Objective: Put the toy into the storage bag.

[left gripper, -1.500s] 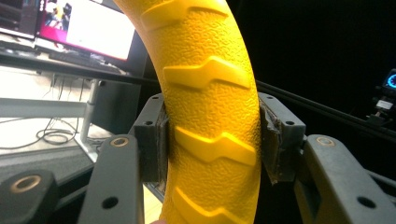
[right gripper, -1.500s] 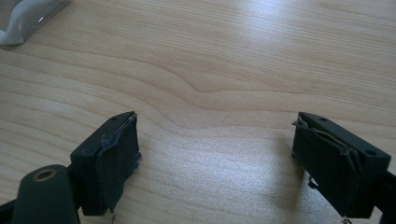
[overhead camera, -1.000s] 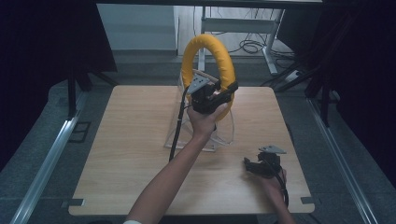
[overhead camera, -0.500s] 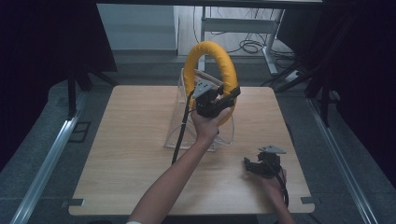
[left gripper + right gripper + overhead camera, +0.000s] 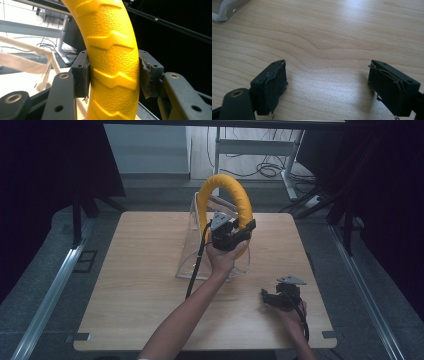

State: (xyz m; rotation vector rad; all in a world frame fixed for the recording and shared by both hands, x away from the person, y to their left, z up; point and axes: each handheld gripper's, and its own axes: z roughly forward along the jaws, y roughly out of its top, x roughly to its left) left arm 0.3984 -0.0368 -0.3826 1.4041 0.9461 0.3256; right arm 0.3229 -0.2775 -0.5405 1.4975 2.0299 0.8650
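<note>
Broadly, the wooden counter [image 5: 135,285] carries a clear plastic stand [image 5: 192,247] near its middle, and a yellow ridged ring [image 5: 235,190] stands upright above that stand. Next, the left hand-held gripper [image 5: 231,236] clamps the ring's right side, pads pressed on both flanks. Lastly, the right hand-held gripper [image 5: 270,297] rests near the counter's front right, jaws wide and empty.
</note>
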